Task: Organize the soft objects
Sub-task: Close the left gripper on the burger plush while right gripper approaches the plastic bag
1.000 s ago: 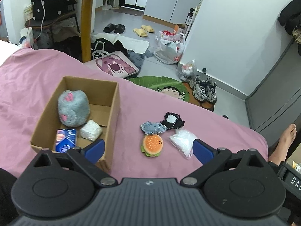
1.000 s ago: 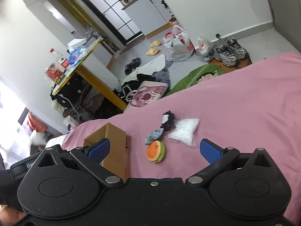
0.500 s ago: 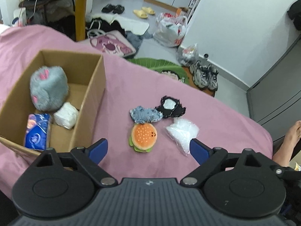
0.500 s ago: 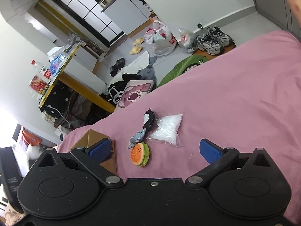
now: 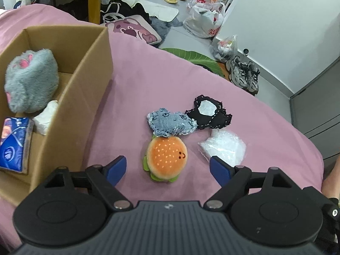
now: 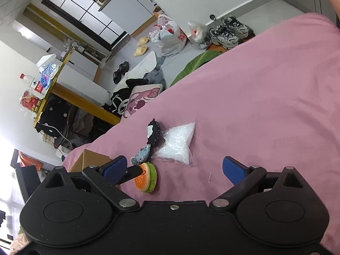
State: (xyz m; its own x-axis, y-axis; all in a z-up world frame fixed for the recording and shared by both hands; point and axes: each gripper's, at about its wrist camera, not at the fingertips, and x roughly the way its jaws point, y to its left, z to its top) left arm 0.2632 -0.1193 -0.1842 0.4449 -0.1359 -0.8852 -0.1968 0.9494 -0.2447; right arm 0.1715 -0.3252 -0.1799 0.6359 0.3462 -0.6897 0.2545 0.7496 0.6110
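A plush burger (image 5: 167, 159) lies on the pink bed cover, just ahead of my open left gripper (image 5: 168, 169), whose blue fingers straddle it. Behind it lie a denim patch toy (image 5: 170, 123), a black fabric toy (image 5: 209, 112) and a clear bag of white beads (image 5: 224, 146). To the left a cardboard box (image 5: 85, 89) holds a grey fluffy plush (image 5: 31, 82), a white wad (image 5: 45, 116) and a blue tissue pack (image 5: 13, 142). My right gripper (image 6: 175, 170) is open and empty above the cover; the burger (image 6: 146, 177), bag (image 6: 177, 144) and black toy (image 6: 153, 131) lie ahead, left of its middle.
The bed edge drops to a floor with a pink cushion (image 5: 136, 29), plastic bags (image 5: 204, 23), sneakers (image 5: 244, 74) and slippers. A yellow table leg (image 5: 94, 0) stands behind the box. A bare leg (image 5: 331, 174) shows at the far right.
My left gripper has moved forward and down toward the burger, which now sits between its fingers. The right gripper has tilted and drifted closer to the same group of toys.
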